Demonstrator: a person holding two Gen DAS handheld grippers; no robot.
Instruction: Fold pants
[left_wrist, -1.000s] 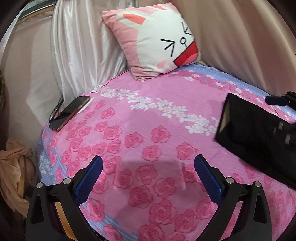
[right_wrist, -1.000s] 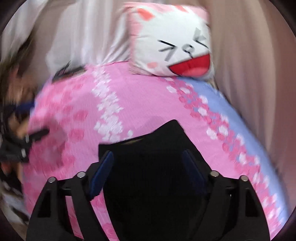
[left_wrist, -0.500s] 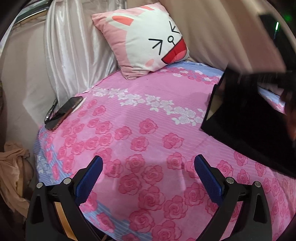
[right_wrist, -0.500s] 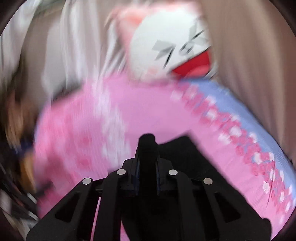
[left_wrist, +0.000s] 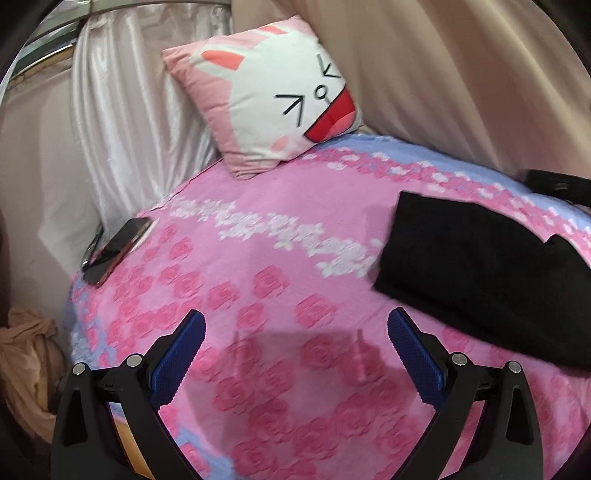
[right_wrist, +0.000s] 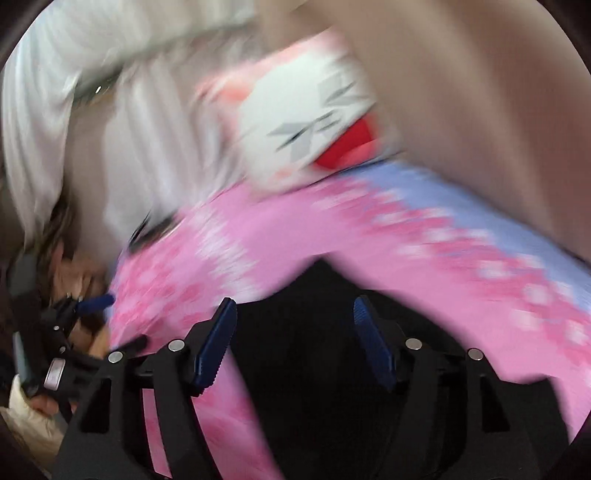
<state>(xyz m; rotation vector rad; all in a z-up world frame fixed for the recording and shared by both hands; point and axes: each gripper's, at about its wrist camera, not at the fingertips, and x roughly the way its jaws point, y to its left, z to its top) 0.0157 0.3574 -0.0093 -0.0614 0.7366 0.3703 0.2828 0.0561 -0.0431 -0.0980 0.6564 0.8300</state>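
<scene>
The black pants (left_wrist: 480, 273) lie folded in a flat bundle on the right side of the pink rose bedspread (left_wrist: 266, 258). My left gripper (left_wrist: 295, 332) is open and empty, hovering over bare bedspread to the left of the pants. My right gripper (right_wrist: 295, 321) is open, just above the black pants (right_wrist: 306, 369), with nothing between its blue pads; this view is blurred by motion. The right gripper's body shows at the far right of the left wrist view (left_wrist: 557, 184), beyond the pants.
A pink and white rabbit pillow (left_wrist: 273, 99) leans on the curtains at the head of the bed. A phone (left_wrist: 118, 247) lies at the bed's left edge. Beige cloth (left_wrist: 26, 369) is heaped beside the bed at lower left.
The right gripper, shut on the pants half a second ago, has opened and let them go. The pants, lifted then, now lie flat on the bed. The left gripper shifted slightly.
</scene>
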